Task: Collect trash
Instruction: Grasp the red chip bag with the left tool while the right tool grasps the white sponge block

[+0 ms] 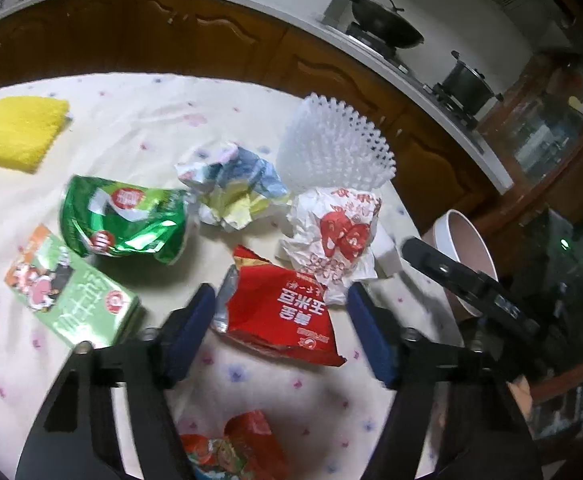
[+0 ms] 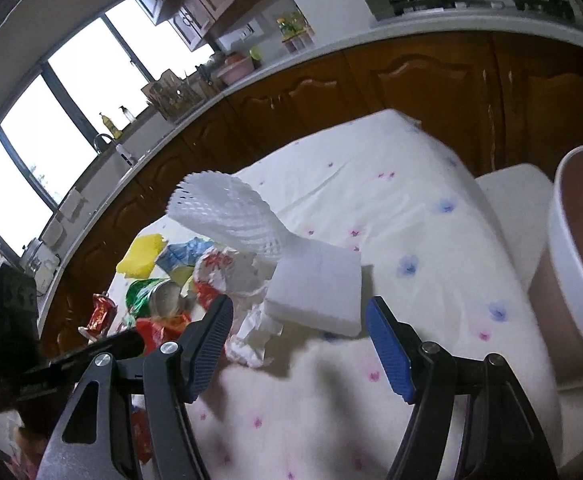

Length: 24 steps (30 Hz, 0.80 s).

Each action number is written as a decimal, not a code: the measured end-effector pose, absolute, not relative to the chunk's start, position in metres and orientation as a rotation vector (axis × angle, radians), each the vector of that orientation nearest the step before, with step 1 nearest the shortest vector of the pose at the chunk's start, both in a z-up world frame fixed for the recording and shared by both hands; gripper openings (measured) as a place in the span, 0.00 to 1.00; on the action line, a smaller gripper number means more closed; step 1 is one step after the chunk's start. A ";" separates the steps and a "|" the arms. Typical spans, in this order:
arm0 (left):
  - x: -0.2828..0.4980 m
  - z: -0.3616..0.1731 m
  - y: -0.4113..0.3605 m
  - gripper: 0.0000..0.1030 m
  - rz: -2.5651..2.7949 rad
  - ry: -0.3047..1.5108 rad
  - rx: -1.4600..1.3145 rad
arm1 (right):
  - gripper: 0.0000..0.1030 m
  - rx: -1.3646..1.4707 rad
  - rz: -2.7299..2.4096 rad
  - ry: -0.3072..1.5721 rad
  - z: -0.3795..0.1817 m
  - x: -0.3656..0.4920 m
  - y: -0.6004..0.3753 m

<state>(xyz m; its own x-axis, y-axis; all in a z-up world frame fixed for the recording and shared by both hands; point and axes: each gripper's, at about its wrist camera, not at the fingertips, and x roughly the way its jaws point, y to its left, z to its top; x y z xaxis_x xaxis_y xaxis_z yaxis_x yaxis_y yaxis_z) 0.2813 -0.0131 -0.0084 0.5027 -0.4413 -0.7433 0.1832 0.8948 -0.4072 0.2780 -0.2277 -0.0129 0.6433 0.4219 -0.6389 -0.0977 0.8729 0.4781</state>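
Trash lies on a flowered white tablecloth [image 1: 139,120]. My left gripper [image 1: 281,312] is open low over a torn red snack wrapper [image 1: 283,320], which lies between its blue pads [image 1: 191,328] without being squeezed. Around it are a green foil bag [image 1: 123,220], a green carton [image 1: 71,292], a crumpled printed paper [image 1: 231,184], a white paper bag with red print [image 1: 335,232] and a white foam net [image 1: 331,144]. My right gripper [image 2: 299,312] is open, just short of a white foam block [image 2: 315,292] and crumpled white paper [image 2: 251,332].
A round pink bin with a white rim [image 2: 579,264] stands off the table's right edge [image 1: 467,240]. A yellow sponge [image 1: 15,132] lies at the far left. Another red wrapper [image 1: 231,448] lies under the left gripper. Brown cabinets and a stove counter run behind.
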 end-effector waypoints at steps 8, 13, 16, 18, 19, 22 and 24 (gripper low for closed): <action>0.279 -0.010 -0.012 0.04 -0.424 0.973 -0.301 | 0.57 0.449 0.308 0.876 -0.035 0.293 -0.227; 0.270 -0.001 -0.016 0.01 -0.436 0.942 -0.275 | 0.55 0.435 0.308 0.844 -0.029 0.283 -0.232; 0.263 0.007 -0.019 0.00 -0.447 0.918 -0.270 | 0.54 0.420 0.306 0.818 -0.020 0.273 -0.232; 0.259 0.013 -0.020 0.00 -0.453 0.900 -0.267 | 0.54 0.415 0.304 0.804 -0.015 0.267 -0.234; 0.257 0.017 -0.021 0.00 -0.460 0.891 -0.267 | 0.54 0.416 0.303 0.798 -0.013 0.264 -0.235; 0.250 0.028 -0.024 0.00 -0.477 0.866 -0.264 | 0.54 0.426 0.301 0.781 -0.006 0.254 -0.241; 0.246 0.034 -0.026 0.00 -0.490 0.850 -0.263 | 0.54 0.428 0.294 0.766 0.000 0.246 -0.246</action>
<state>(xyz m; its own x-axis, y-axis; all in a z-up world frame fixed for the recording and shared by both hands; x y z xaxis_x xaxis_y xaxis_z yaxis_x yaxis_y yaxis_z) 0.2458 -0.0262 0.0344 0.5586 -0.5128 -0.6520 0.3077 0.8580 -0.4112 0.2456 -0.2457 0.0003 0.6864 0.4067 -0.6029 -0.1015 0.8745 0.4744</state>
